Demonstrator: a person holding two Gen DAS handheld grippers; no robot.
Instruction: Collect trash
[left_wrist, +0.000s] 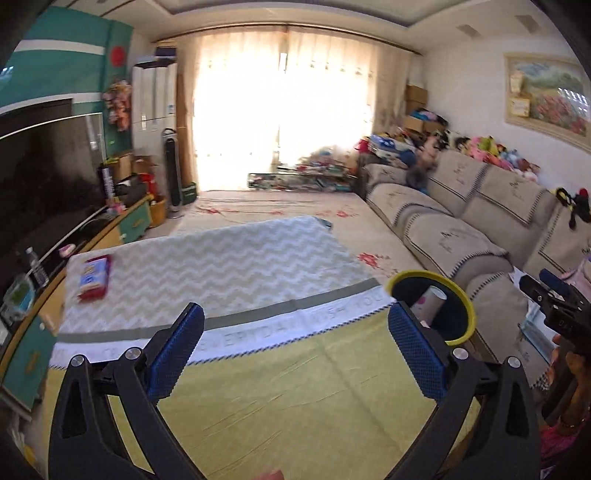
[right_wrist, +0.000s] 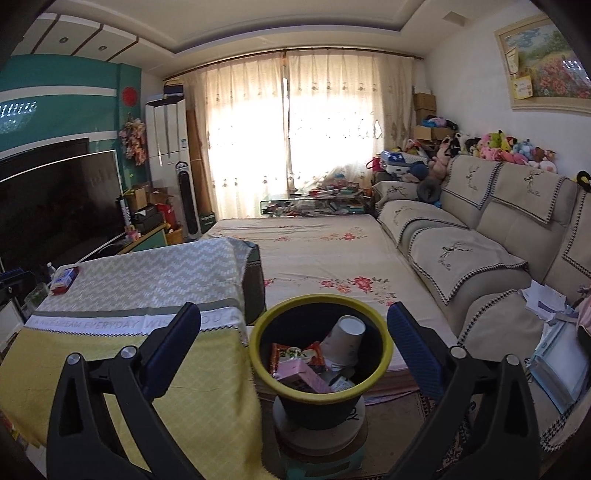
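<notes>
Both sets of jaws stand wide apart and hold nothing. The right gripper (right_wrist: 293, 347) hangs just above the black bin with a yellow rim (right_wrist: 320, 363). Inside the bin lie a white paper cup (right_wrist: 345, 338), a red snack wrapper (right_wrist: 295, 354) and a pink carton (right_wrist: 301, 376). The bin sits on a round stand just right of the desk (right_wrist: 122, 369), which wears a yellow and chevron cloth. The left gripper (left_wrist: 295, 341) hovers over that cloth, left of the bin. Farther from the bin, at the cloth's far left corner, lies a red snack packet (left_wrist: 94, 278). A beige sofa (right_wrist: 480, 251) runs along the wall to the bin's right.
</notes>
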